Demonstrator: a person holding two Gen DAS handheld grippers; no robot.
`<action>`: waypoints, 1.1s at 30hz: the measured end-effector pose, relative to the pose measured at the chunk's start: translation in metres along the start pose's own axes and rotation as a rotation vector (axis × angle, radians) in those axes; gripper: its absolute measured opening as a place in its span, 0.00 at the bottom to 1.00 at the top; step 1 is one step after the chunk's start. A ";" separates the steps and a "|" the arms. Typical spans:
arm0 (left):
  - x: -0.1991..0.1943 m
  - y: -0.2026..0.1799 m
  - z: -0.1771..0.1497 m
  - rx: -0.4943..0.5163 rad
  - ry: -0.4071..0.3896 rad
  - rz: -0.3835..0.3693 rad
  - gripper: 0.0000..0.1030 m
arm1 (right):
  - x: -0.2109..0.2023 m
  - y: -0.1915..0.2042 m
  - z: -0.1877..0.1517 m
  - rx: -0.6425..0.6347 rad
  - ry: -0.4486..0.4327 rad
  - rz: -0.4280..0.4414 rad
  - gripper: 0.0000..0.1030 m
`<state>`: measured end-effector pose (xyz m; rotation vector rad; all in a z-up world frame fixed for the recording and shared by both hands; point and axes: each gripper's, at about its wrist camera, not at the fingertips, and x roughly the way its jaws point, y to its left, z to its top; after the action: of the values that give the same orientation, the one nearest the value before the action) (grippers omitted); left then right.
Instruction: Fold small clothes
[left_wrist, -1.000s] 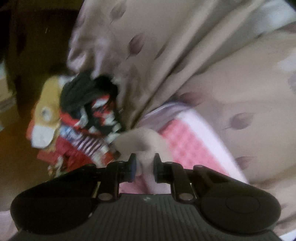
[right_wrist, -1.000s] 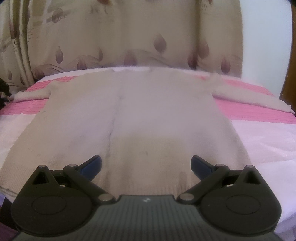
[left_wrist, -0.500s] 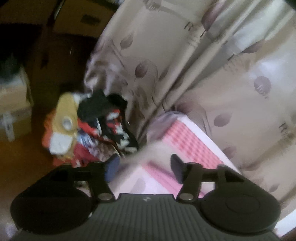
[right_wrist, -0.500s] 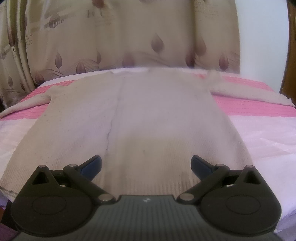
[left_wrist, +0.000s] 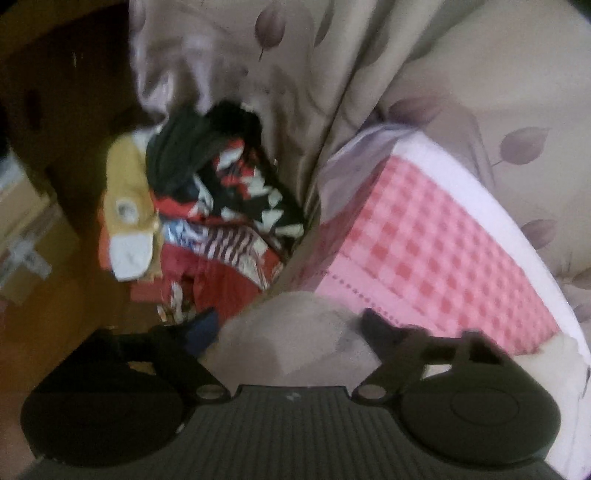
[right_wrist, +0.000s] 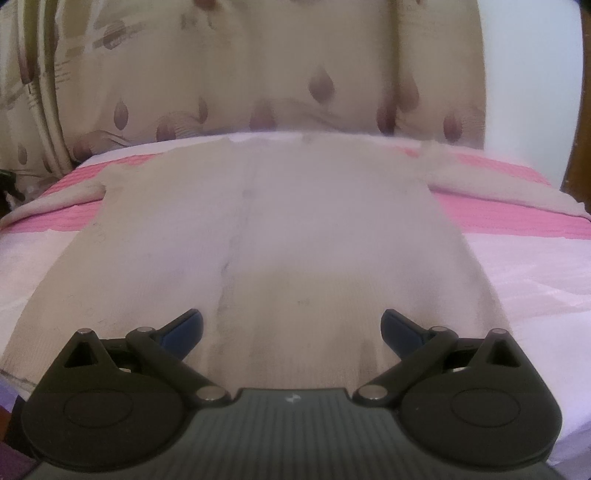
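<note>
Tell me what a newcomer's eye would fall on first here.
The beige sweater spread flat on the pink-and-white bed, sleeves out to both sides, fills the right wrist view beyond the open right gripper. In the left wrist view, a bright heap of clothes sits on the floor beside the bed, and a sleeve end lies between the open left gripper's jaws.

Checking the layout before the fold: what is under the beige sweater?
The beige sweater lies flat on a bed cover with a pink checked band crossing under its chest and sleeves and pale fabric nearer. What lies directly beneath the body is covered.
</note>
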<state>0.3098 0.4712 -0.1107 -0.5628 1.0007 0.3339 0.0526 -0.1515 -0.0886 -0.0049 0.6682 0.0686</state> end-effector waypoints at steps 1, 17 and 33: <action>0.001 0.003 -0.001 -0.027 -0.003 -0.042 0.51 | 0.001 -0.002 0.000 0.005 0.003 -0.004 1.00; -0.142 0.010 -0.135 0.035 -0.603 -0.360 0.11 | -0.003 -0.011 -0.001 0.063 -0.012 0.019 1.00; -0.175 0.057 -0.200 -0.088 -0.503 -0.205 1.00 | -0.026 -0.024 -0.008 0.111 -0.060 0.054 1.00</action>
<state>0.0529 0.3989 -0.0592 -0.6160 0.4409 0.3164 0.0284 -0.1776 -0.0792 0.1221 0.6113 0.0834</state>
